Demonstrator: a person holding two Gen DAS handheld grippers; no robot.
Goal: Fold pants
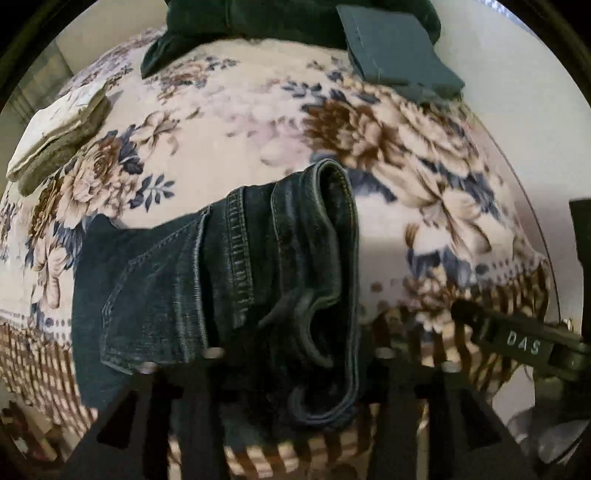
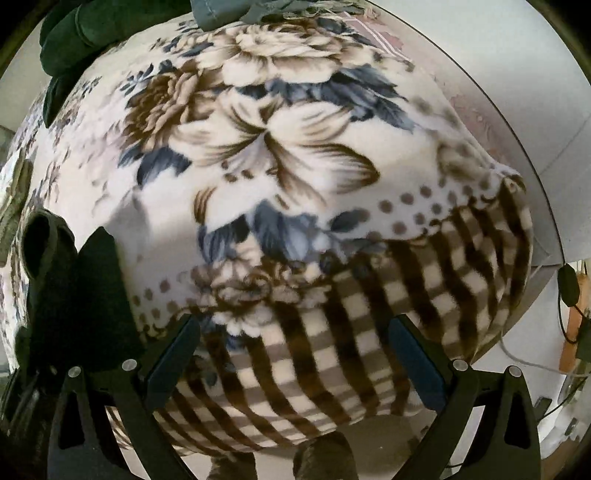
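Dark blue jeans (image 1: 229, 280) lie bunched and folded on a floral blanket (image 1: 221, 140), waistband and back pocket showing. My left gripper (image 1: 295, 376) sits right over their near end; the denim fills the gap between its fingers, so it looks shut on the jeans. My right gripper (image 2: 295, 354) is open and empty, its fingers spread over the checked border of the blanket (image 2: 332, 184). The jeans show as a dark mass at the left edge of the right wrist view (image 2: 74, 288). The right gripper's body shows at the right in the left wrist view (image 1: 517, 343).
Folded dark green clothes (image 1: 288, 22) and a folded grey-blue piece (image 1: 399, 55) lie at the far side. A folded cream and olive stack (image 1: 59, 136) lies far left. The blanket's edge drops off at the right, with cables (image 2: 569, 295) beyond.
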